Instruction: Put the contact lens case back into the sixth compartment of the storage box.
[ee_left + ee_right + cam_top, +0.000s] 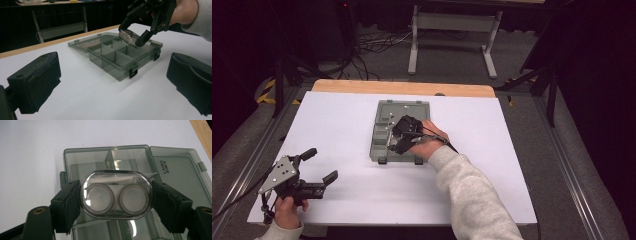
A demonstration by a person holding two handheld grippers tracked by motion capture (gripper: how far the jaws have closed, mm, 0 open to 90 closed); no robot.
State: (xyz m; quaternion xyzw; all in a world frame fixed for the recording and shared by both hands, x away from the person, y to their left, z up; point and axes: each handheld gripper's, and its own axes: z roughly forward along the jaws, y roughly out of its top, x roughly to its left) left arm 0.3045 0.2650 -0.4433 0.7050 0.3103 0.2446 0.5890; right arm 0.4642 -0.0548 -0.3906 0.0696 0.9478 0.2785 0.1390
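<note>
Your right tongs (116,202) are clamped on a small clear oval case (116,194) with two round wells in it, looks like a contact lens case. You've got it pinched end to end, one jaw at 9 o'clock and one at 3 o'clock in the right gripper view, so the flat face stays level and toward the camera. Makes sense: a slick little thing like that is less likely to twist out if you squeeze along its long axis.

The case hangs in the air over the open grey organizer box (401,131), not touching it. From the left gripper view it sits above the far compartments (126,51), with the dividers right under it. My guess is it's going into one of those slots or just came out of one; can't say which from this. The lid (178,173) lies flat open on the table (337,125), toward 12 o'clock in the high view, so nothing blocks a straight drop.

Your left tongs (314,167) are released, jaws wide apart, nothing between them. They're parked down at about 8 o'clock on the table, well apart from the box, pointing at it. Good spot really, out of the way but close enough to steady the box if it skids.
</note>
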